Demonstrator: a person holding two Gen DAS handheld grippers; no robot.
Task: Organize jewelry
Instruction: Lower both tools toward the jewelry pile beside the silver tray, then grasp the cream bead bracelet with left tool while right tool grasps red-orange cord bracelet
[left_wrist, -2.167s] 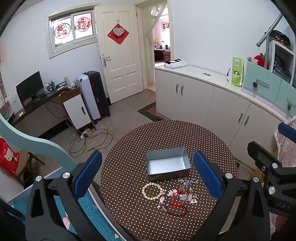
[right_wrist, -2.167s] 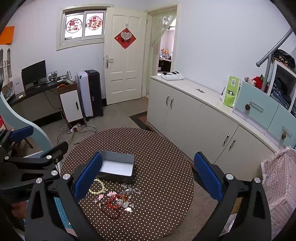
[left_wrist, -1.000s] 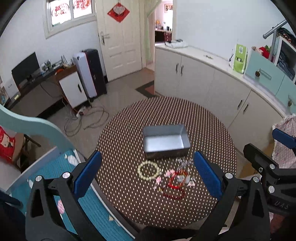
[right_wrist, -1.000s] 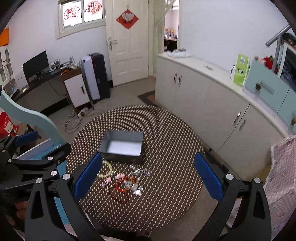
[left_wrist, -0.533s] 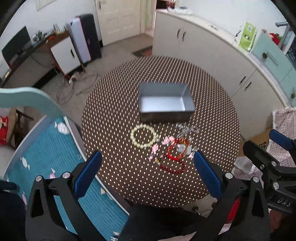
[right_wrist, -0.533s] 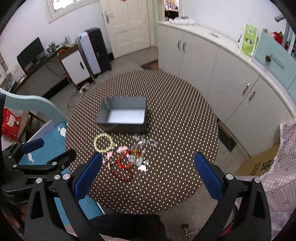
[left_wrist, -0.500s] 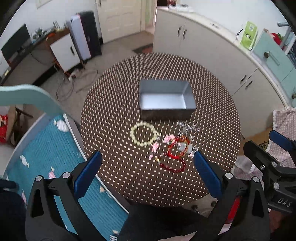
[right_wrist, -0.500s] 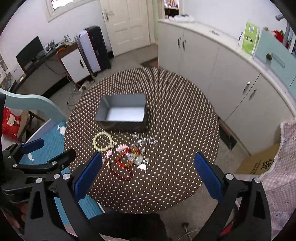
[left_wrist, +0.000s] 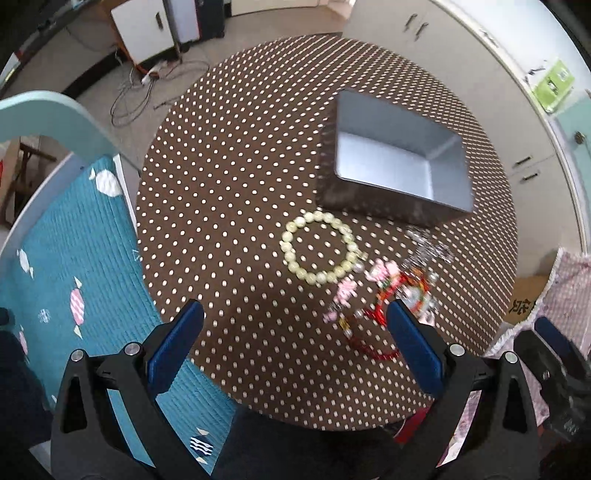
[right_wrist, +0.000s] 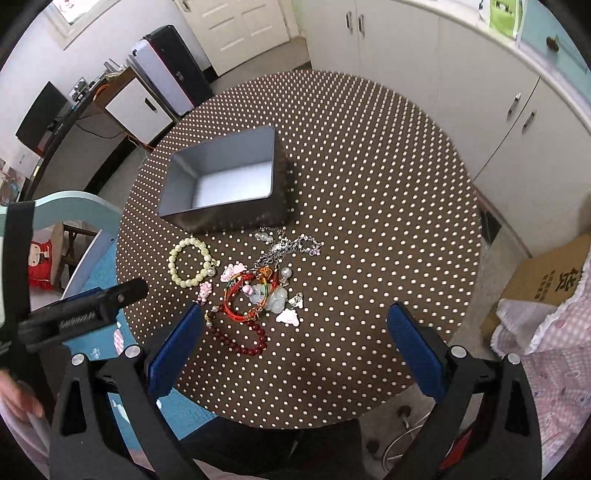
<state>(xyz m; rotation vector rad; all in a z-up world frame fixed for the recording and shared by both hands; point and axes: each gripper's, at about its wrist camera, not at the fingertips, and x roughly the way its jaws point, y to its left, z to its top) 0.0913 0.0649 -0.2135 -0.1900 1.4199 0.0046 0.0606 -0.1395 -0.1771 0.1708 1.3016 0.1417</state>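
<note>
In the left wrist view the red and pink jewelry (left_wrist: 384, 295) is blurred, and the right blue pad of the left gripper (left_wrist: 293, 341) covers a part of it. The right wrist view shows this heap (right_wrist: 258, 284) more clearly: red cord bracelets, a dark red bead bracelet (right_wrist: 240, 338), pale jade-like charms, pink pieces and a silver chain (right_wrist: 288, 243), all tangled so single pieces are hard to separate.

The grey metal box (left_wrist: 397, 166) stands on the round dotted bench (left_wrist: 229, 166), and nothing lies in it; its inside (right_wrist: 225, 177) is bare in both views. The pale green bead bracelet (left_wrist: 319, 253) lies alone just in front of the box, beside the heap.

The jaws of the left gripper stand wide apart above the bench and hold nothing. The jaws of the right gripper (right_wrist: 291, 345) are also spread wide and hold nothing.
</note>
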